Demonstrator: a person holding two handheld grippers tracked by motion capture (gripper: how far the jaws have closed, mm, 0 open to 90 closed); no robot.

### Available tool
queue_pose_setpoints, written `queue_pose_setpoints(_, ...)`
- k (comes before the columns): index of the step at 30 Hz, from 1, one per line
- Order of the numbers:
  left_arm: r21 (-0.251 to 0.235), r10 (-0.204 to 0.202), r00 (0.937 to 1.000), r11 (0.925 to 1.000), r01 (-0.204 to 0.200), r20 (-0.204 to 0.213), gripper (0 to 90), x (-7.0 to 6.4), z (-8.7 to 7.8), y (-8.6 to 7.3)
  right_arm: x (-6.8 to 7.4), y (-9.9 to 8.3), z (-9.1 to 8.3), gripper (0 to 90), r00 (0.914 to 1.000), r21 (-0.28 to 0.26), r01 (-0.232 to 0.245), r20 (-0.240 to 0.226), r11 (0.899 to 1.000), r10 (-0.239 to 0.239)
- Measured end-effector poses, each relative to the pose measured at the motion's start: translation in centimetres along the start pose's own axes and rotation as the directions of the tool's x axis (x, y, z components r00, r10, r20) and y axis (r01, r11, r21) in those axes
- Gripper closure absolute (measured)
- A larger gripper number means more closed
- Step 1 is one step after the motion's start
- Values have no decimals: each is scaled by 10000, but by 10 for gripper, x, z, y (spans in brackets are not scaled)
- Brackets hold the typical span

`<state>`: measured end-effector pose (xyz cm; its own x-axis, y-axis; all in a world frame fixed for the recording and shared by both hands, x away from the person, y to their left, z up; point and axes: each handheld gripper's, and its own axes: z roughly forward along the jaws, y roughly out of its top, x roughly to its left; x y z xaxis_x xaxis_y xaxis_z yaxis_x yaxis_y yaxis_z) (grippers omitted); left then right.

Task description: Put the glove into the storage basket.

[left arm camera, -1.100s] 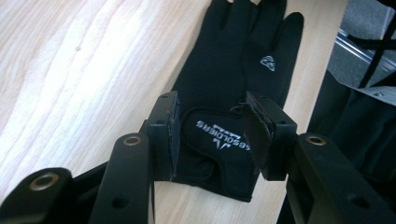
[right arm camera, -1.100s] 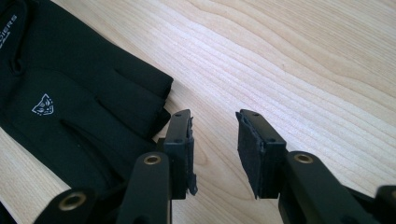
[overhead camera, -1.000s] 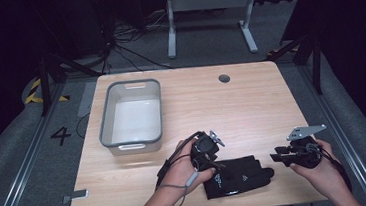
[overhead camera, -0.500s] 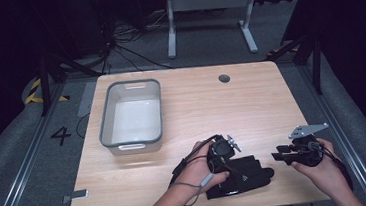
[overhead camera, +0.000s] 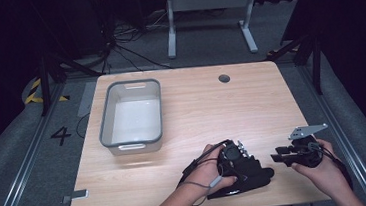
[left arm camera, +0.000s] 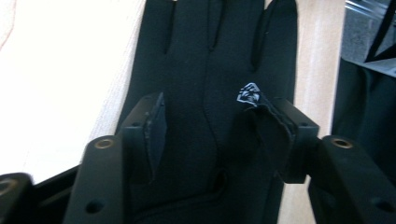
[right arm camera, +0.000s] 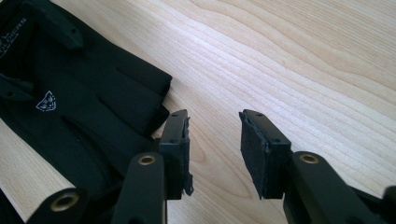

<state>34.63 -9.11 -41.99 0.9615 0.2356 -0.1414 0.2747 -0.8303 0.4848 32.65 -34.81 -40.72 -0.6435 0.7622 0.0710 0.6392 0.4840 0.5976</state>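
Glove: a black glove (left arm camera: 210, 70) lies flat on the table (overhead camera: 197, 112), near its front edge, fingers pointing toward the right gripper; a small white logo shows on its back.
Left gripper: the left gripper (left arm camera: 219, 135) sits over the glove's back, jaws spread wide to either side of it, pinching nothing.
Right gripper: the right gripper (right arm camera: 215, 149) hovers just beside the glove's fingertips, over bare wood, jaws spread and empty.
Bin: a grey bin (overhead camera: 106, 120) stands well apart from the glove, toward the table's far left, and looks empty.
Step in hand: seemingly a first grasp of the glove.
Doing it well: lower the left gripper until one jaw catches a fold of fabric, then close firmly; flat cloth slips away from a shallow pinch.
Risk: the jaws may scrape the wood and gather nothing.
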Motion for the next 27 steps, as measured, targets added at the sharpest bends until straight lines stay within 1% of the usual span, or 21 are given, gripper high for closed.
queue_pose_setpoints(1, 4, 69, 10000, 10000, -69, -45, 412, 1, 1, 0, 0, 0, 0, 622, 10000, -3, 1, -20, 10000, -1)
queue_pose_setpoints(3, 69, 69, 9999, 10000, -68, -139, 396, 1, 2, -2, 1, 1, -1, 620, 10000, -25, -21, -5, 10000, 21)
queue_pose_setpoints(6, 248, -121, 9999, 9996, 122, -54, 377, 2, 6, -4, 0, 1, -1, 617, 10000, -68, -33, 2, 10000, 33)
queue_pose_setpoints(10, 410, -97, 10000, 9991, 98, -20, 328, 0, 12, -4, 1, 1, -1, 613, 10000, -68, 26, -53, 10000, -26)
queue_pose_setpoints(12, 506, 18, 10000, 9987, -21, 53, 297, 0, 13, -3, 1, 1, 0, 610, 9999, -62, 69, -120, 10000, -70)
queue_pose_setpoints(14, 573, -96, 9999, 9983, 88, 143, 273, 0, 15, -3, 2, 1, 1, 608, 9997, -47, 87, -218, 10000, -88)
queue_pose_setpoints(18, 626, -172, 9997, 9979, 163, 143, 272, 1, 17, -3, 4, 2, 2, 602, 9993, -32, 164, -340, 9999, -165)
queue_pose_setpoints(22, 555, -75, 9998, 9984, 66, 157, 286, 2, 17, -5, 5, 2, 2, 599, 9989, -72, 183, -439, 9998, -186)
queue_pose_setpoints(23, 605, 57, 10000, 9982, -57, 8, 301, 1, 17, -5, 5, 3, 2, 600, 9986, -82, 158, -496, 9998, -161)
queue_pose_setpoints(24, 552, 159, 9998, 9984, -151, -138, 325, 0, 17, -5, 5, 3, 2, 604, 9977, -111, 88, -674, 9999, -95)
queue_pose_setpoints(25, 590, 148, 9997, 9982, -137, -189, 341, 0, 17, -6, 5, 3, 1, 607, 9971, -150, 32, -765, 9999, -43)
queue_pose_setpoints(27, 644, 251, 9986, 9977, -221, -455, 372, -3, 18, -5, 4, 3, -1, 608, 9972, -195, 17, -749, 9998, -32)
